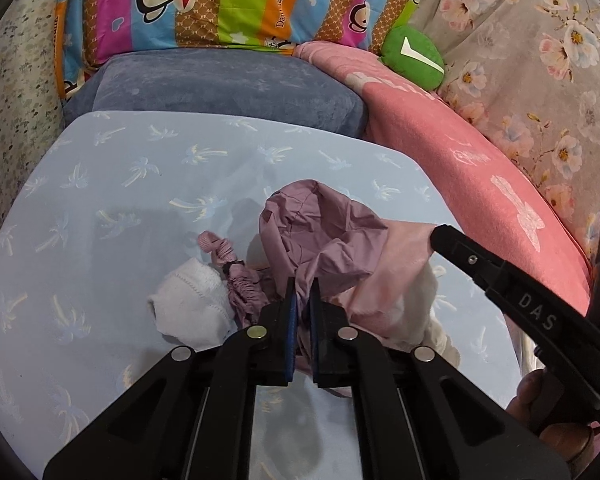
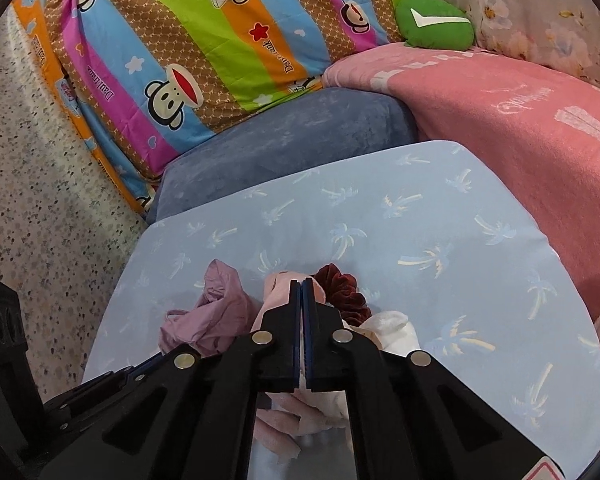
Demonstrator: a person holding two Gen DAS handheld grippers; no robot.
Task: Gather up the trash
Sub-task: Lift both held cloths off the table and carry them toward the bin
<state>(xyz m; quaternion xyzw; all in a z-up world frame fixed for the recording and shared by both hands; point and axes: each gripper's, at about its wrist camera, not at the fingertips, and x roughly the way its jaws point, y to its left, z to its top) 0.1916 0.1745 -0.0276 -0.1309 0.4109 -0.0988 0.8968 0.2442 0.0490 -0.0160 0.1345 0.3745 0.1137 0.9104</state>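
1. White knitted piece (image 1: 190, 312): lies on the pale blue palm-print sheet (image 1: 100, 200) of the bed, left of the pile, touching the gathered mauve band (image 1: 236, 280). Not gripped. Risk: left behind if the pile is lifted as one, since nothing pins it.
2. Mauve cloth (image 1: 320, 232): crumpled, standing up in a hollow fold at the middle of the pile. The left hand-held gripper (image 1: 303, 300) has its jaws drawn almost together on a fold of this cloth at its near edge. Risk: the bite looks thin, so the fold could slide out on lifting.
3. Pale pink cloth (image 1: 396, 264): lies against the right of the mauve cloth, partly beneath it. In the right wrist view the right hand-held gripper (image 2: 302, 292) has its jaws fully together over the pale pink cloth (image 2: 278, 292); whether a fold is pinched between the pads cannot be told. Risk: if both grippers hold tangled cloth and pull apart, one hold may give.
4. Dark red scrunchie (image 2: 342, 292): seen in the right wrist view, just right of the right gripper's tips, loose on the sheet. Risk: dragged off or dropped, as it is merely beside the cloth.
5. Cream cloth (image 2: 392, 328): right edge of the pile, ungripped.
6. Pink blanket (image 1: 480, 168): far right, apart from the pile.
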